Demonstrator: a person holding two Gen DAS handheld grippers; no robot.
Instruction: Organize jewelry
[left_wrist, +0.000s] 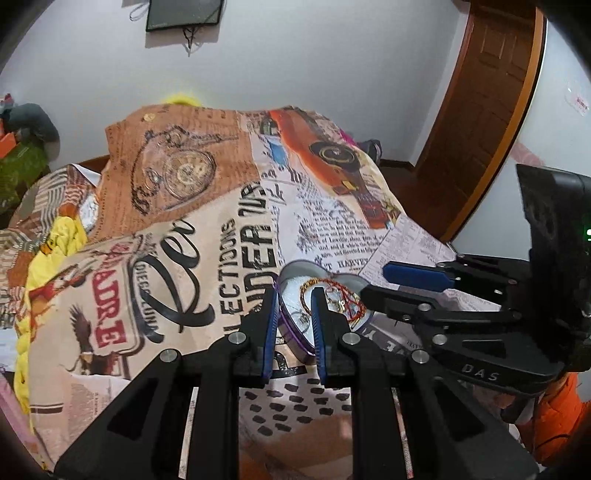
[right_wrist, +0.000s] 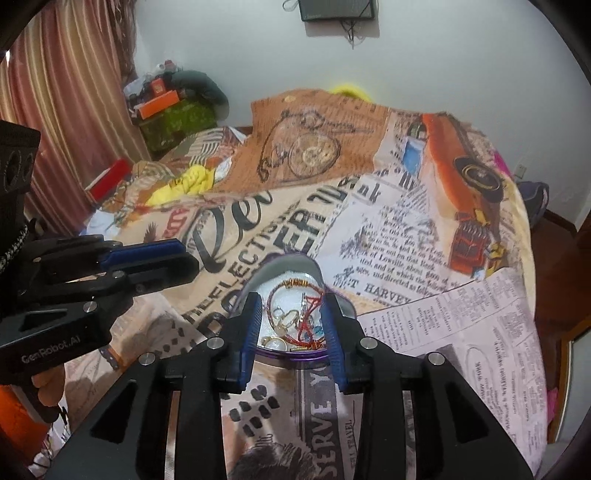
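1. The task's thing is a purple heart-shaped tin (right_wrist: 295, 354), lid off, lying on the newspaper-print bedspread (right_wrist: 424, 288). In the right wrist view it sits at lower centre of the frame, rounded lobes toward the top and its near rim toward the camera.
2. Inside it lies a tangle of jewelry (right_wrist: 295, 317): red cord, a beaded strand, a gold ring and small pendants (too knotted to tell one piece from another).
3. The right gripper (right_wrist: 293, 321) points down at the tin from just above, its blue pads parted with a clear gap. The pile shows in that gap, but the pads press on nothing that I can see.
4. The left gripper (left_wrist: 295, 317) is in the lower centre of its own view, aimed at the same tin (left_wrist: 295, 341). Its fingers stand close together, with the tin's near rim showing in the narrow gap. Whether they pinch that rim or only hang before it, I cannot tell.
5. In the left wrist view the right gripper (left_wrist: 380, 286) enters from the right edge, beside the tin's right lobe.
6. The relation that matters: the jewelry lies straight ahead of and below the right fingers, which look the better placed for a pick.
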